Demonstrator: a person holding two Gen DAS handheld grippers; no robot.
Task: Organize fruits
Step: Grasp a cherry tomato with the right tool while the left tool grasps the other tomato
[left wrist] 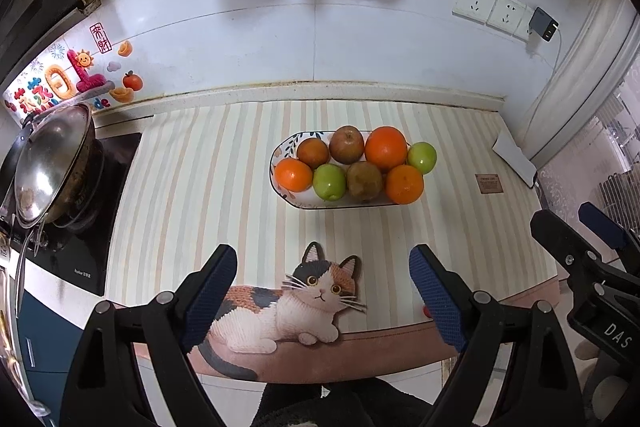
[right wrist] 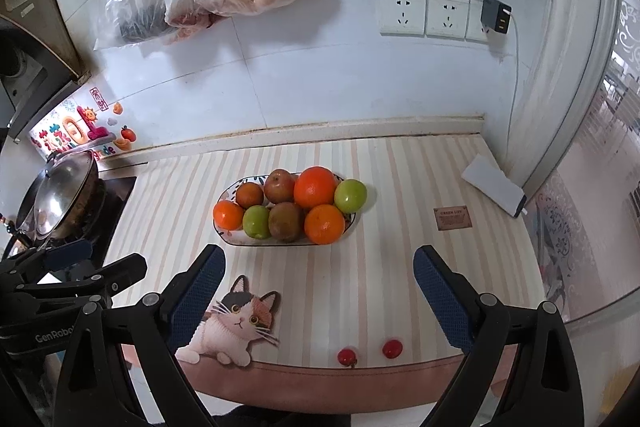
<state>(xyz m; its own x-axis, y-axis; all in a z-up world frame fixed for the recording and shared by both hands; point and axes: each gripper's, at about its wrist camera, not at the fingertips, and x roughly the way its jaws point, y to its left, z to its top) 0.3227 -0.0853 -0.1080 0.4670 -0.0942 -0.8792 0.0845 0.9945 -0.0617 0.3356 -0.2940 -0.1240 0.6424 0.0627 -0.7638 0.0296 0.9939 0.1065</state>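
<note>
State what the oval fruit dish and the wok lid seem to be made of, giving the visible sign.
Oval fruit dish: probably glazed ceramic; glossy white surface with painted leaves and a dark rim.
Wok lid: looks like polished metal, likely stainless steel; grey, mirror-like reflections.

"DAS" stands in white on the black body of the right gripper (left wrist: pixel 600 247), and "GenRobo", cut off at the frame edge, on the left gripper (right wrist: pixel 100 259). A small brown label (right wrist: pixel 452 218) on the striped mat reads "GREEN LIFE"; finer print below it is too small. The red seal sticker (left wrist: pixel 99 39) on the wall carries Chinese characters, and the stove's front edge (left wrist: pixel 82 273) bears a brand too small to read.
</note>
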